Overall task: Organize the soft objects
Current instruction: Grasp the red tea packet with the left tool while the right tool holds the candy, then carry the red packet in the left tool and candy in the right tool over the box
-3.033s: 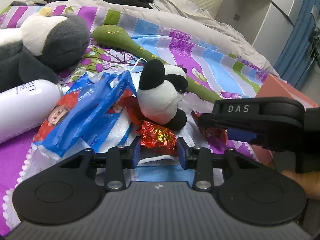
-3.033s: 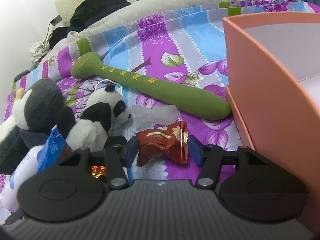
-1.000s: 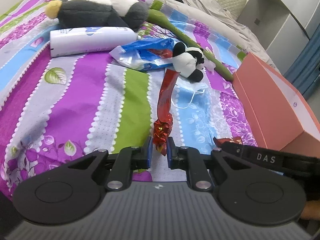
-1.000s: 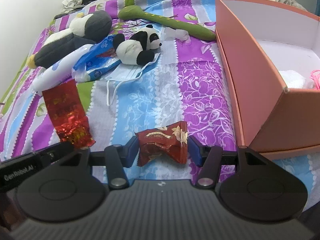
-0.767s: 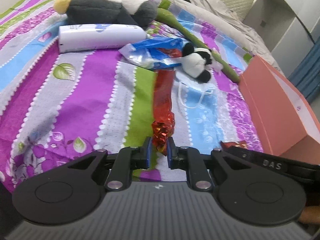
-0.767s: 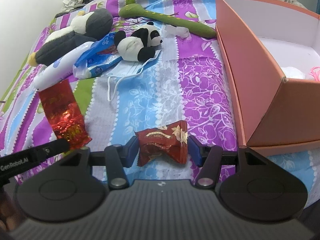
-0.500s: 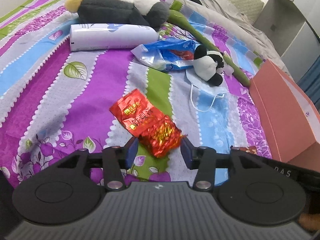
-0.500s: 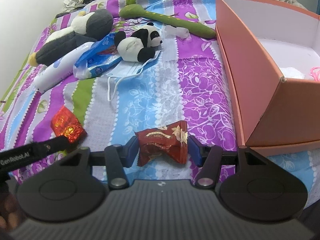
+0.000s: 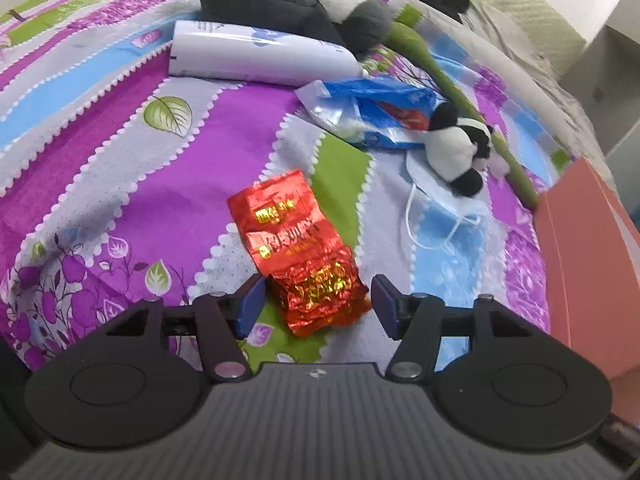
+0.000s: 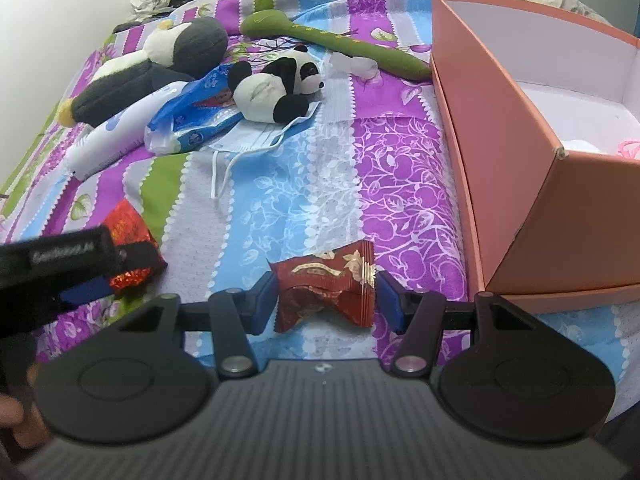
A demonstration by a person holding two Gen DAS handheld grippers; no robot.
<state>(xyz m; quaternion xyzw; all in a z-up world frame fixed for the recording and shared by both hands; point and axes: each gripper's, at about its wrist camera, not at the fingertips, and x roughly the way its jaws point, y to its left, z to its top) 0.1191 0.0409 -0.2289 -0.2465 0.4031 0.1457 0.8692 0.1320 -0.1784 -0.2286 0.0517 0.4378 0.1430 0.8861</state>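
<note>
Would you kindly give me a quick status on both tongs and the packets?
Left tongs opening, red foil packet loose on the bedspread between them. Right tongs shut on dark red packet. Orange box alongside, nothing blocking.

Shiny red-gold packet (image 9: 301,249), black-white panda (image 9: 460,150), salmon-pink box (image 10: 504,160)

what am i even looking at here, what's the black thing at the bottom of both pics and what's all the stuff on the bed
The black shape is a handheld two-finger gripper; a person holds one in each hand, each carrying a fisheye camera looking along its fingers. In the left camera's picture, the left gripper is opening, with a shiny red foil packet lying on the striped bedspread between its fingers. In the right camera's picture, the right gripper holds a dark red wrapped candy. Further back lie a small panda plush, a bigger grey plush, a white bottle, a blue plastic packet, a face mask and a green stick. An open pink box stands on the right.
</note>
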